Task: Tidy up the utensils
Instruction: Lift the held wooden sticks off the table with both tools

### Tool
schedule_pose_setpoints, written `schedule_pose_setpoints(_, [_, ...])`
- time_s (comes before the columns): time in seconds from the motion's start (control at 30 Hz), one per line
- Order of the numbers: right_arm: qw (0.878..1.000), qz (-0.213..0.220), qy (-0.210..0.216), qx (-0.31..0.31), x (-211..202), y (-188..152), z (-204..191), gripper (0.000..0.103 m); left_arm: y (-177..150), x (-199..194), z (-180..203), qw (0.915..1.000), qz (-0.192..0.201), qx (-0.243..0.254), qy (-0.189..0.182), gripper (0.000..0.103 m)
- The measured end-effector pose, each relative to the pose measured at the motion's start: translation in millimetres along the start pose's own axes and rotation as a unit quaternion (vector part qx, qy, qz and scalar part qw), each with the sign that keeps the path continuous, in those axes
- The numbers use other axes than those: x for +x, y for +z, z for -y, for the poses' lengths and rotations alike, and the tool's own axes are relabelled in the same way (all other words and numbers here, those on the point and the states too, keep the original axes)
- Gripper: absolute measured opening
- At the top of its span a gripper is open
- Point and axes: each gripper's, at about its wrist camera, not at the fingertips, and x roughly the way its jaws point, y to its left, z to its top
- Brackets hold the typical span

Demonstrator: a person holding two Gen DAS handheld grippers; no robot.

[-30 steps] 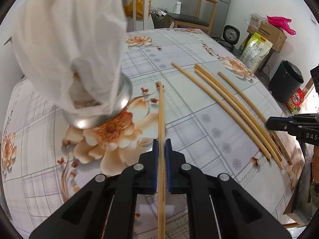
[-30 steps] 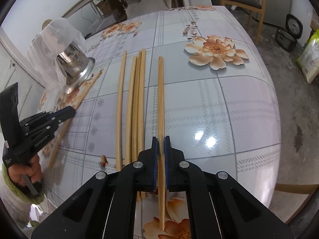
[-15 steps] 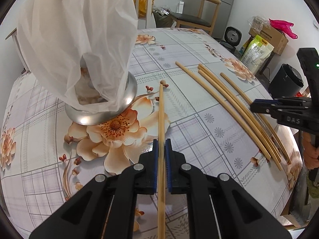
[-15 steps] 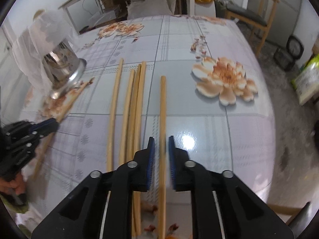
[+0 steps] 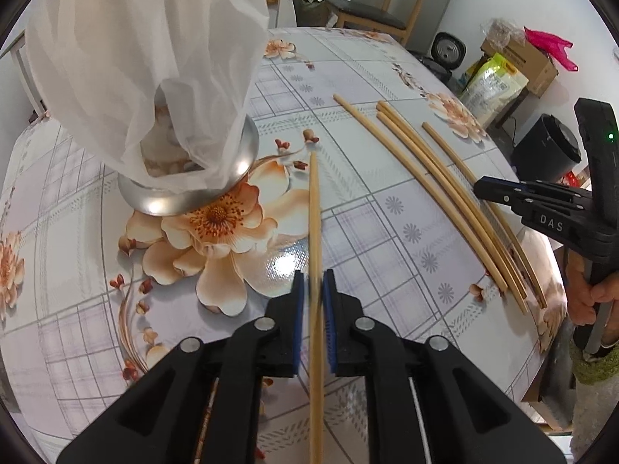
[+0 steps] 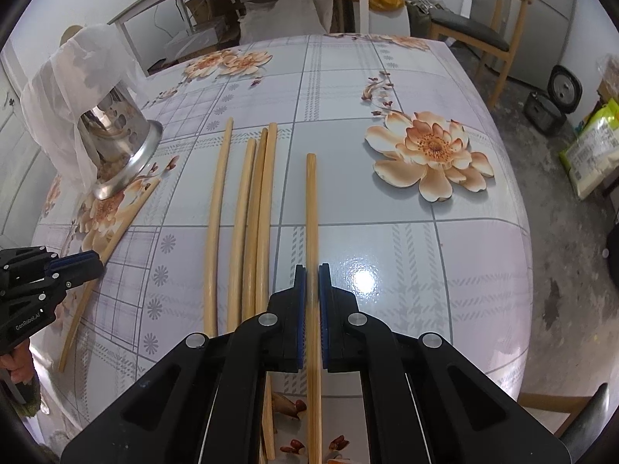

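Note:
In the left wrist view a bamboo chopstick (image 5: 314,201) runs between the pads of my left gripper (image 5: 312,276). The jaws are opening, and thin gaps show on both sides of the stick. Its far tip lies near the steel utensil holder (image 5: 193,193), which is draped in a white plastic bag. My right gripper (image 6: 310,270) is shut on another chopstick (image 6: 311,201) that lies flat on the table. Several more chopsticks (image 6: 251,212) lie side by side just left of it. The left gripper (image 6: 96,266) and the holder (image 6: 127,147) show at that view's left side.
A floral oilcloth covers the table (image 6: 425,255); its right edge drops to the floor. Beyond the far edge stand a wooden chair (image 6: 476,38), boxes and bags. A hand (image 5: 592,301) holds the right gripper's handle at the table's near right corner.
The left jaws have parted slightly around their chopstick. The right jaws stood wider half a second ago and are now tight on their chopstick. The right gripper has shifted towards the chopstick row.

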Motion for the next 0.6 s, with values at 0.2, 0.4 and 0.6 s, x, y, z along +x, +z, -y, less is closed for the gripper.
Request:
schedule_pose_setpoints(0.2, [1.000, 0.000, 0.001, -0.001, -1.3, -1.2, 1.1, 0.004, 14.3, 5.5, 4.8, 0.9997, -0.008, 0.021, 0.008, 0.019])
schedule_pose_setpoints(0.4, [1.000, -0.001, 0.004, 0.002, -1.0, -1.2, 2.4, 0.005, 31.5, 17.8, 9.9, 0.9987, -0.008, 0.043, 0.027, 0.019])
schedule_pose_setpoints(0.6, [1.000, -0.004, 0.008, 0.007, -0.2, 0.8, 3.3, 0.005, 46.7, 30.7, 12.4, 0.9967, -0.006, 0.063, 0.051, 0.019])
